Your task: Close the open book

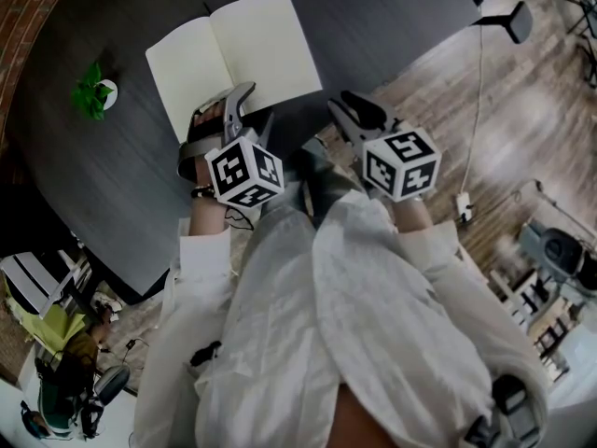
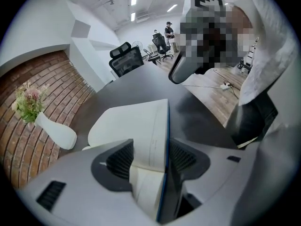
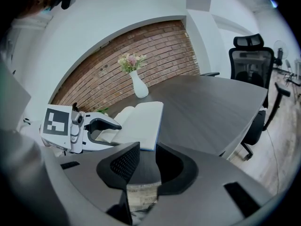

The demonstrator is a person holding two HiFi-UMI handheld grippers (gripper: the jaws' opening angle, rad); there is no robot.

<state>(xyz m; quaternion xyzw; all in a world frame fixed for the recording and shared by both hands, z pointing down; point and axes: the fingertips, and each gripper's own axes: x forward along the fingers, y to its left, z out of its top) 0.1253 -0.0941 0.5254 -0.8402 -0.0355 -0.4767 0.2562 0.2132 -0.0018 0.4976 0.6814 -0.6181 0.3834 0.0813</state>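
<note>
- The book (image 1: 238, 59) (image 2: 141, 126) (image 3: 138, 119) lies open on the dark table (image 1: 112, 185), its 2 pale pages facing up and a blue cover edge showing under the right-hand page.
- At the book's near edge sits the left gripper (image 1: 224, 110) (image 2: 150, 149) (image 3: 110, 132). Its 2 jaws are spread wide, 1 on each side of the right-hand block of pages and its cover. The ribbed pads stand just beside the paper, and no view shows them pressing on it.
- To the right of the book, near its lower right corner, the right gripper (image 1: 343, 108) (image 3: 143, 161) hangs over the table's edge. Its jaws stand part-way apart with only table and floor showing between them.
- To the left of the book and well apart from it, a white vase (image 1: 96, 91) (image 2: 54, 131) (image 3: 138, 86) holds a small plant.
- Behind the vase, on that same side of the book, a curved brick wall (image 2: 28, 140) (image 3: 141, 41) runs along the table.
- Beyond the book's far right corner, a black office chair (image 1: 513, 17) (image 2: 126, 60) (image 3: 249, 65) stands at the end of the table.
- Right of the book, past the table's edge, is a wooden floor (image 1: 485, 157) with a thin cable (image 1: 478, 91) lying across it.
</note>
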